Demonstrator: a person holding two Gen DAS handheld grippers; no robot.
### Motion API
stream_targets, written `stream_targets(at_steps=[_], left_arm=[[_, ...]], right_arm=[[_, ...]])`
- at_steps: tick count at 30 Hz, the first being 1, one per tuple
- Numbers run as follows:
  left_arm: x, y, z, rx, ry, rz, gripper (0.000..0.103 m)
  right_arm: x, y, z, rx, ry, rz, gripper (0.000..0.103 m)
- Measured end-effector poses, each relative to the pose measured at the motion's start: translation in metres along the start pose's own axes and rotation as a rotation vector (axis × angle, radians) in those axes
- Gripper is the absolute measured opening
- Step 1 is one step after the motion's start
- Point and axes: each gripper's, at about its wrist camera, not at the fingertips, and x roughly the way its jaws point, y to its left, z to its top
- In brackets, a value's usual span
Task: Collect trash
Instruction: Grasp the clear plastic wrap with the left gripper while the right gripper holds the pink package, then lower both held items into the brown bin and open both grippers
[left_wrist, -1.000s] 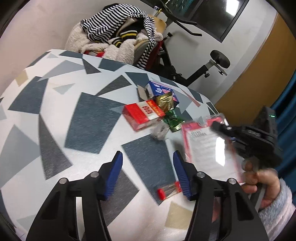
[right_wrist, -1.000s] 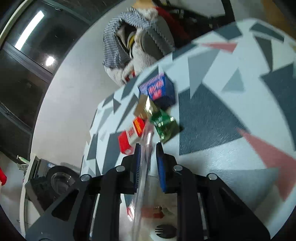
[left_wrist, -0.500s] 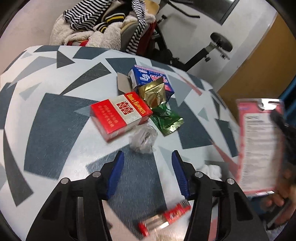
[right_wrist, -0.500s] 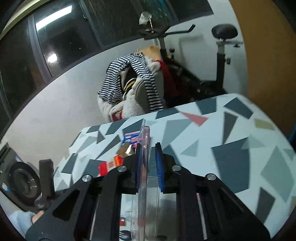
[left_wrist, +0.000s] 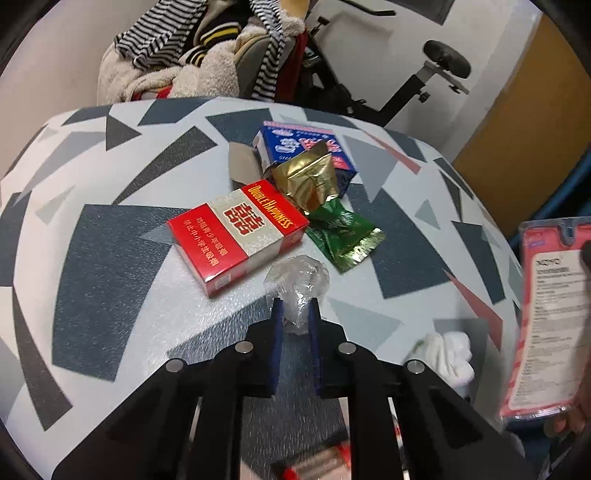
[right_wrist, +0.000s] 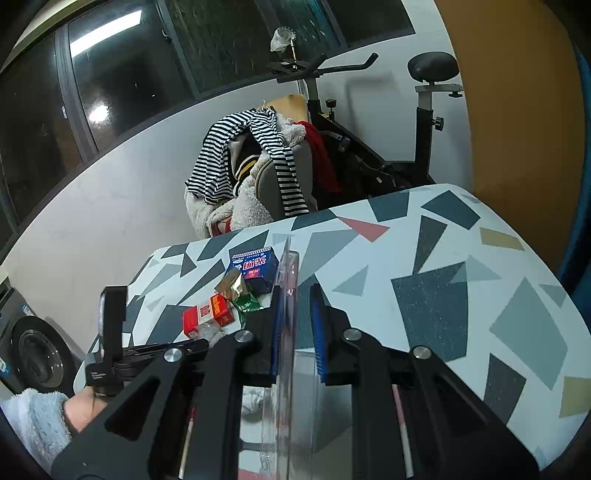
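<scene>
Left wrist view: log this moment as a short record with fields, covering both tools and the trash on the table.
left tool: shut on the crumpled clear wrap
right tool: shut on the clear blister pack, held on edge above the table
trash on table: red cigarette box, green foil packet, gold foil packet, blue box, white tissue wad
box contact: wrap lies right beside the red cigarette box

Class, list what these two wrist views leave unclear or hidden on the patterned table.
- Left wrist view: a red-and-clear item at the bottom edge is blurred and half behind the gripper body.
- Left wrist view: the pink blister pack is cut off at right, its print unreadable.
- Right wrist view: the white crumpled tissue sits mostly behind the gripper frame.
</scene>
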Motion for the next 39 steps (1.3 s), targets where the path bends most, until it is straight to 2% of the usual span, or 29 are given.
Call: stream_targets(at_steps=[9,19,29,39], left_arm=[[-0.085,-0.013,-0.035,0.075,-0.090,-0.043,0.013],[-0.168,-0.017,-0.124,0.087,-0.141,-0.074,0.013],[-0.200,-0.022,-0.206,0.124,-0.148,-0.056,0.013],[-0.195,-0.015,-0.241,0.134,-0.141,-0.019,0.013]], right_arm=[[-0.021,0.023,-0.019,-0.037,0.012,0.018,0.018],[-0.060,0.063,-0.063,-0.099,0.058,0.072,0.018],[-0.080,0.100,-0.142,-0.202,0.188,0.112,0.018],[-0.047,0.120,-0.230,-0.296,0.383,0.125,0.018]])
